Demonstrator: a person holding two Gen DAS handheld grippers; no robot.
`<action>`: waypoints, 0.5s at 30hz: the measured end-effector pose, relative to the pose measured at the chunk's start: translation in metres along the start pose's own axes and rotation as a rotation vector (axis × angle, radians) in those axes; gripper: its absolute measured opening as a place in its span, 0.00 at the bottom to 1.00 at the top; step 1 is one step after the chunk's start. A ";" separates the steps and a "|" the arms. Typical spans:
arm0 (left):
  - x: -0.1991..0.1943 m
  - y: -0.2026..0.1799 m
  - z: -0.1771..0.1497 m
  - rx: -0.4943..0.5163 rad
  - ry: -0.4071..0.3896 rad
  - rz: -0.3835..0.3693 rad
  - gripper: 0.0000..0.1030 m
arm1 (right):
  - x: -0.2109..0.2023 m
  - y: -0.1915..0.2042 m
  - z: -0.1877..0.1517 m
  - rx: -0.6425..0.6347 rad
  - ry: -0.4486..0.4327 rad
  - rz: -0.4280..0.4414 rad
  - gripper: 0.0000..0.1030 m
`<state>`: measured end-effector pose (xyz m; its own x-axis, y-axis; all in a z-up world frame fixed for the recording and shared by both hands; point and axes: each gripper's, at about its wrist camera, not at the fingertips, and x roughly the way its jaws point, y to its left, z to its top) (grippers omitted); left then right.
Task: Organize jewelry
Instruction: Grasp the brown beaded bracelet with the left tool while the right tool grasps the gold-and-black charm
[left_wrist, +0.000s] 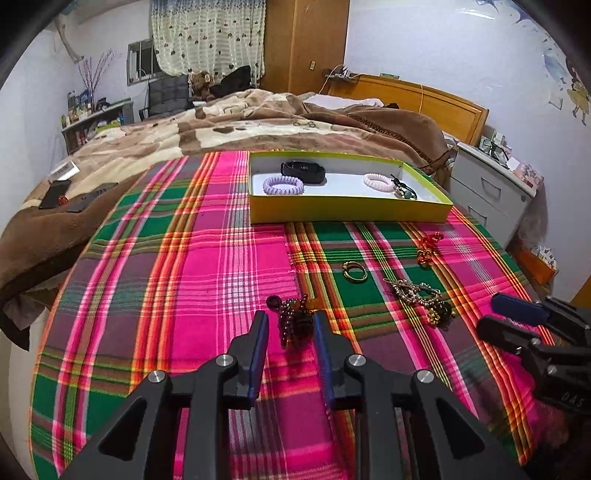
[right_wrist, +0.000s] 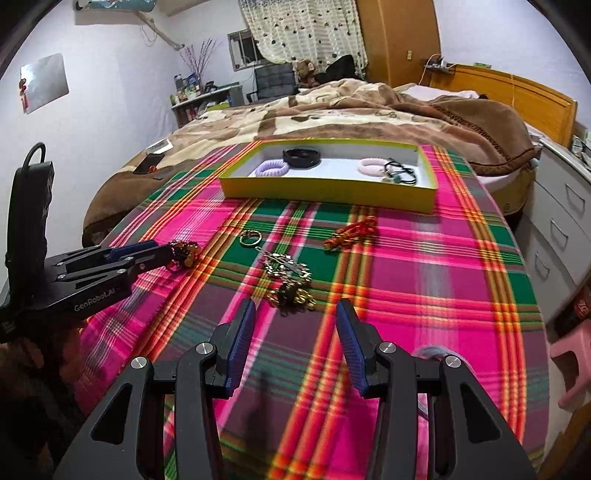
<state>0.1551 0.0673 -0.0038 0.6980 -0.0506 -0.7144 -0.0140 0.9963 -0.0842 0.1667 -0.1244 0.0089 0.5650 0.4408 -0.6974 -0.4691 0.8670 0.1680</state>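
A yellow box (left_wrist: 347, 212) (right_wrist: 325, 192) at the far side of the plaid cloth holds a black band (left_wrist: 303, 170), a lilac coil tie (left_wrist: 283, 184), a pink coil tie (left_wrist: 377, 181) and a dark cord bracelet (left_wrist: 404, 190). My left gripper (left_wrist: 290, 321) (right_wrist: 168, 251) is open, its fingers either side of an amber bead bracelet (left_wrist: 293, 321) (right_wrist: 183, 253) on the cloth. My right gripper (right_wrist: 295, 314) (left_wrist: 493, 314) is open, just short of a gold chain pile (right_wrist: 290, 280) (left_wrist: 421, 299). A gold ring (left_wrist: 354, 271) (right_wrist: 250, 238) and a red-orange cord (left_wrist: 428, 245) (right_wrist: 352, 229) lie loose.
The plaid cloth (left_wrist: 221, 258) covers a table against a bed with a brown blanket (left_wrist: 184, 136). White drawers (left_wrist: 487, 188) stand at the right, a pink stool (right_wrist: 572, 365) lower right. A dark phone (left_wrist: 55, 194) lies on the blanket at left.
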 end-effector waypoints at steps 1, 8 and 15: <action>0.002 0.001 0.001 -0.006 0.011 -0.008 0.24 | 0.006 0.000 0.002 0.000 0.011 0.000 0.44; 0.018 0.003 0.005 -0.017 0.059 -0.025 0.24 | 0.029 0.001 0.008 0.004 0.068 -0.007 0.44; 0.028 0.004 0.008 -0.027 0.086 -0.031 0.24 | 0.042 -0.003 0.014 0.035 0.113 -0.001 0.44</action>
<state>0.1798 0.0704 -0.0187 0.6344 -0.0883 -0.7679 -0.0137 0.9920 -0.1254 0.2014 -0.1054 -0.0114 0.4838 0.4130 -0.7716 -0.4437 0.8757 0.1905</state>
